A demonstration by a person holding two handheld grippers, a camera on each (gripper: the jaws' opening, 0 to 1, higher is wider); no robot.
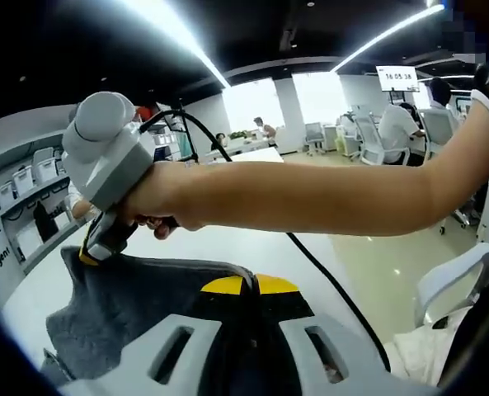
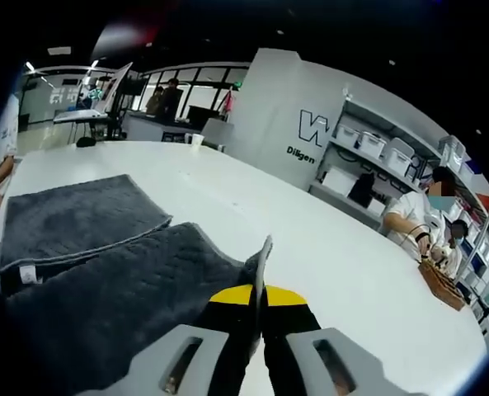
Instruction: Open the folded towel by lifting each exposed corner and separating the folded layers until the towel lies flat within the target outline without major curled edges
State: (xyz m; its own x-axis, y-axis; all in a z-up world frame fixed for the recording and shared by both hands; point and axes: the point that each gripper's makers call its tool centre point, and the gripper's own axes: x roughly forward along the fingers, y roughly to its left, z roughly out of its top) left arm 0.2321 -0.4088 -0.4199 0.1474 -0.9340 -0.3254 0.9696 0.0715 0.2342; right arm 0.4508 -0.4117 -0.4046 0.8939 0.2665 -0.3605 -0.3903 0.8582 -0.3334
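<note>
A dark grey towel [image 2: 104,280] lies on the white table [image 2: 326,247], partly folded, with a second layer [image 2: 71,219] beyond it and a small label [image 2: 30,273] at its left edge. My right gripper [image 2: 260,272] is shut on a raised corner of the towel. In the left gripper view the towel [image 1: 120,309] hangs lifted above the table [image 1: 228,247]. My left gripper [image 1: 251,285] is shut on its edge, and the right gripper [image 1: 91,252], held by a hand, pinches the corner at the far left. A black cable [image 1: 326,276] trails from it.
Shelves with white bins [image 2: 376,144] line the wall past the table. People sit at its far right beside a woven basket [image 2: 442,285]. Office chairs [image 1: 368,140] and desks stand on the open floor, and a white chair [image 1: 454,276] is close on the right.
</note>
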